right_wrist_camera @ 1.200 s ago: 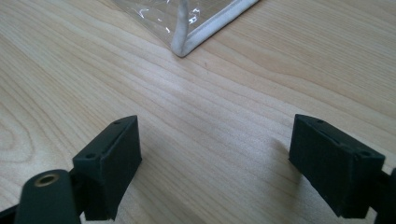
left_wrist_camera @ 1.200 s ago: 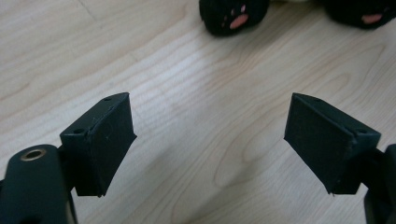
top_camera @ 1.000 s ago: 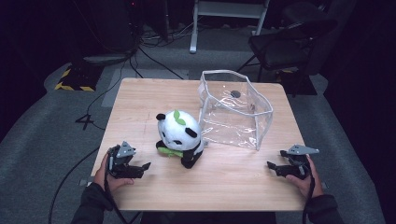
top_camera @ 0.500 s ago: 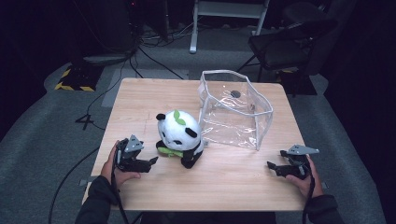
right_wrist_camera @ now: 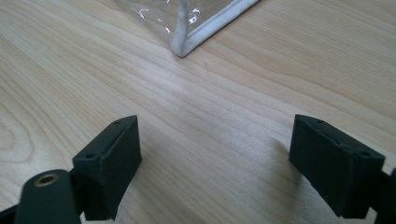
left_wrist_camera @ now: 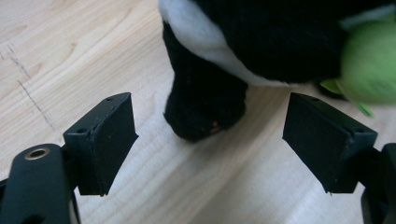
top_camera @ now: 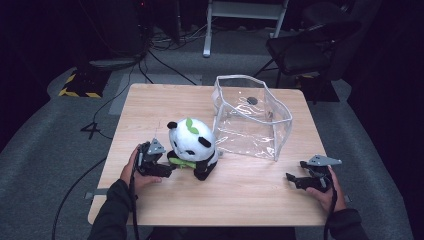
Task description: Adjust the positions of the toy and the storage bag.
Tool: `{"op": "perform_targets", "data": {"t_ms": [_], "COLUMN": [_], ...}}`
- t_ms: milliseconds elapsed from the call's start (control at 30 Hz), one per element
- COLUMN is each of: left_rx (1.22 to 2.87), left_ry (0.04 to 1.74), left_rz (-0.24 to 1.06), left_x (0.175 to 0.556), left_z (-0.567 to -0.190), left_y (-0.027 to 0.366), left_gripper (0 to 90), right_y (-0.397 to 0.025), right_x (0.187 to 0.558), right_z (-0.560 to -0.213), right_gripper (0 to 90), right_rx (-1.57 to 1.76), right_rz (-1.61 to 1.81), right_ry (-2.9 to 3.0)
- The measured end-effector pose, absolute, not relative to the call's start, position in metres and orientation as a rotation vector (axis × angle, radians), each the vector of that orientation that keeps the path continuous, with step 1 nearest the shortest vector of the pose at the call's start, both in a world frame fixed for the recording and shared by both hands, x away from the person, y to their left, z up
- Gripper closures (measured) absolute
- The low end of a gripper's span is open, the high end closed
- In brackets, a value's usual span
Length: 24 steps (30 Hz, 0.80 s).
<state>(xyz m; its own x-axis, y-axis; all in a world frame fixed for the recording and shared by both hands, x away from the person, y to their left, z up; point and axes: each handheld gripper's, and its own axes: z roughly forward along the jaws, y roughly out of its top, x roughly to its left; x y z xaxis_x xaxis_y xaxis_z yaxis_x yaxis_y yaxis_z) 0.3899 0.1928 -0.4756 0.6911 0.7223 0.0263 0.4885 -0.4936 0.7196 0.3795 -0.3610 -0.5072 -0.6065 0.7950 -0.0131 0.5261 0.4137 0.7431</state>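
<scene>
High view: fixed above the person's side, looking forward and down over the whole table [top_camera: 165, 100]. Left gripper view: low over the wood, very close, facing the plush panda [left_wrist_camera: 243, 51] just ahead of its spread jaws. Right gripper view: low, facing the clear bag [right_wrist_camera: 187, 28] corner farther ahead of its jaws. Both appear in the high view: panda [top_camera: 192, 145], bag [top_camera: 250, 120].

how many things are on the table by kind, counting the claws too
plush panda: 1
clear plastic bag: 1
hand-held claws: 2, the left claw open at the panda's foot, the right claw open over bare wood
total: 4
</scene>
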Motion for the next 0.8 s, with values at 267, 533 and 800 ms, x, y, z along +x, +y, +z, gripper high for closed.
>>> {"op": "perform_targets", "data": {"t_ms": [267, 533, 800], "left_rx": [2.21, 2.21, 2.22], "left_ry": [0.908, 0.888, 0.898], "left_rz": [0.433, 0.409, 0.406], "left_x": [0.403, 0.411, 0.412], "left_z": [-0.485, -0.494, -0.496], "left_y": [0.185, 0.178, 0.179], "left_gripper": [16.9, 34.2, 55.4], "right_y": [-0.361, -0.361, -0.361], "right_x": [0.38, 0.38, 0.379], "right_z": [-0.507, -0.507, -0.507], "right_gripper": [16.7, 16.7, 16.7], "right_rx": [1.134, 1.134, 1.131], "right_rz": [1.02, 1.019, 1.02], "right_ry": [2.31, 2.31, 2.313]}}
